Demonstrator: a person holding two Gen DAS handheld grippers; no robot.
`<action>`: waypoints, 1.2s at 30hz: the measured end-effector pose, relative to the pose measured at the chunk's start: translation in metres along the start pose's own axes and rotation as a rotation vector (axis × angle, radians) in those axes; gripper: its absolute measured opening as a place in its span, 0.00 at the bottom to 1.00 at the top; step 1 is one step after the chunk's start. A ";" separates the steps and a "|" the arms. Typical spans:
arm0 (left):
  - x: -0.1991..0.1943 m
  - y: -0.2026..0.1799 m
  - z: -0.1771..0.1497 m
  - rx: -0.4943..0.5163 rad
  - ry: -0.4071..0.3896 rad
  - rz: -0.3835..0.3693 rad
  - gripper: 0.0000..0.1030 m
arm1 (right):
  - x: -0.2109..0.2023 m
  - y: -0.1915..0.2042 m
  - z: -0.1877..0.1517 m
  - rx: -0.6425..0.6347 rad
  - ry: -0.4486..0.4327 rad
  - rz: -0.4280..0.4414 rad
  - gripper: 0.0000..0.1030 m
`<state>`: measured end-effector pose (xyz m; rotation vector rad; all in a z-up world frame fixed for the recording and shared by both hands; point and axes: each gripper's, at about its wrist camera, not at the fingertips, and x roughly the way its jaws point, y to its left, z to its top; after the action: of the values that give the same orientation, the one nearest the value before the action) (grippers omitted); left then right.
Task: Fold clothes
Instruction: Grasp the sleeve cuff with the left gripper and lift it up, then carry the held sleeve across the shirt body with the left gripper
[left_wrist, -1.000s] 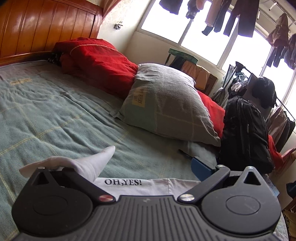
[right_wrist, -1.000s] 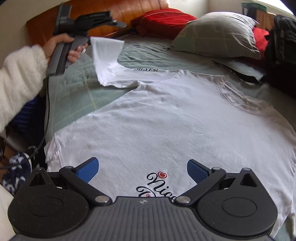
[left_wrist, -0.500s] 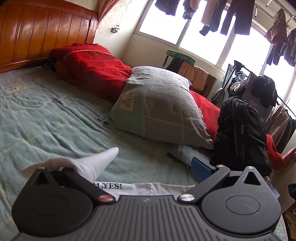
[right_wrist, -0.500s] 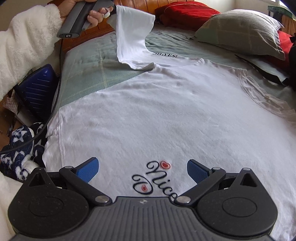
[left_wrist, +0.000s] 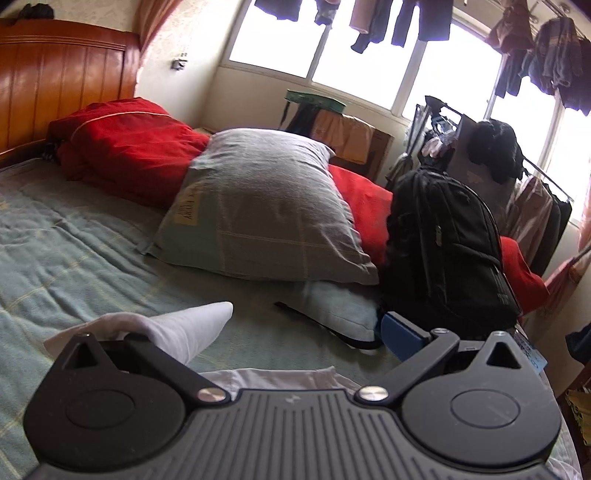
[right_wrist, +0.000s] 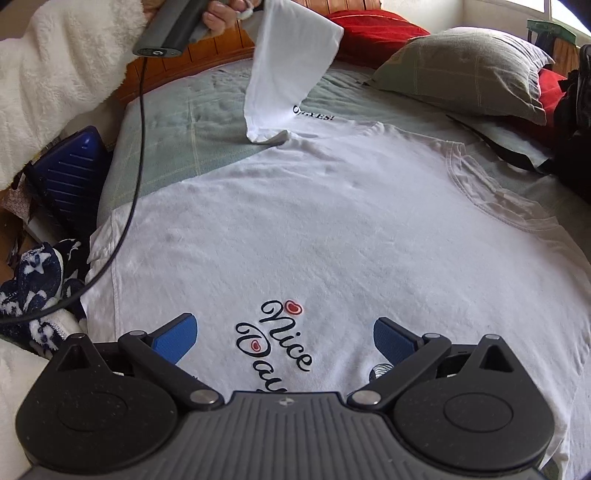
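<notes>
White t-shirt (right_wrist: 332, 229) lies flat on the bed (right_wrist: 192, 122), pillow (right_wrist: 461, 70) beyond. Left gripper (left_wrist: 273, 332) hoists its sleeve (right_wrist: 291, 62), grip unclear; right gripper (right_wrist: 284, 336) hovers agape. Fold that sleeve straight inward, I'd say.

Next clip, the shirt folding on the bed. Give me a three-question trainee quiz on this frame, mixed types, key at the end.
1. True or false: the white printed T-shirt lies spread on the green checked bedspread.
2. Which part of it hangs lifted in the air? A) sleeve B) collar C) bottom hem
3. Fill in: the right gripper's blue pads hover over the script print, jaws ____.

Key: 1 true; 2 A; 3 open.
</notes>
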<state>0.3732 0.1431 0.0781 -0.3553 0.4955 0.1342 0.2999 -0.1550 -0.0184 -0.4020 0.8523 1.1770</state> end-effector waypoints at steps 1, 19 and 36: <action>0.003 -0.004 0.000 0.004 0.007 -0.008 0.99 | -0.001 0.000 0.000 -0.002 -0.001 -0.005 1.00; 0.044 -0.073 -0.037 0.083 0.077 -0.162 0.99 | -0.013 -0.014 -0.002 0.008 -0.023 -0.012 1.00; 0.075 -0.119 -0.115 0.166 0.114 -0.228 0.99 | -0.028 -0.045 -0.008 0.033 -0.027 -0.066 1.00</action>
<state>0.4131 -0.0059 -0.0167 -0.2557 0.5710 -0.1487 0.3344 -0.1950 -0.0090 -0.3839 0.8280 1.1043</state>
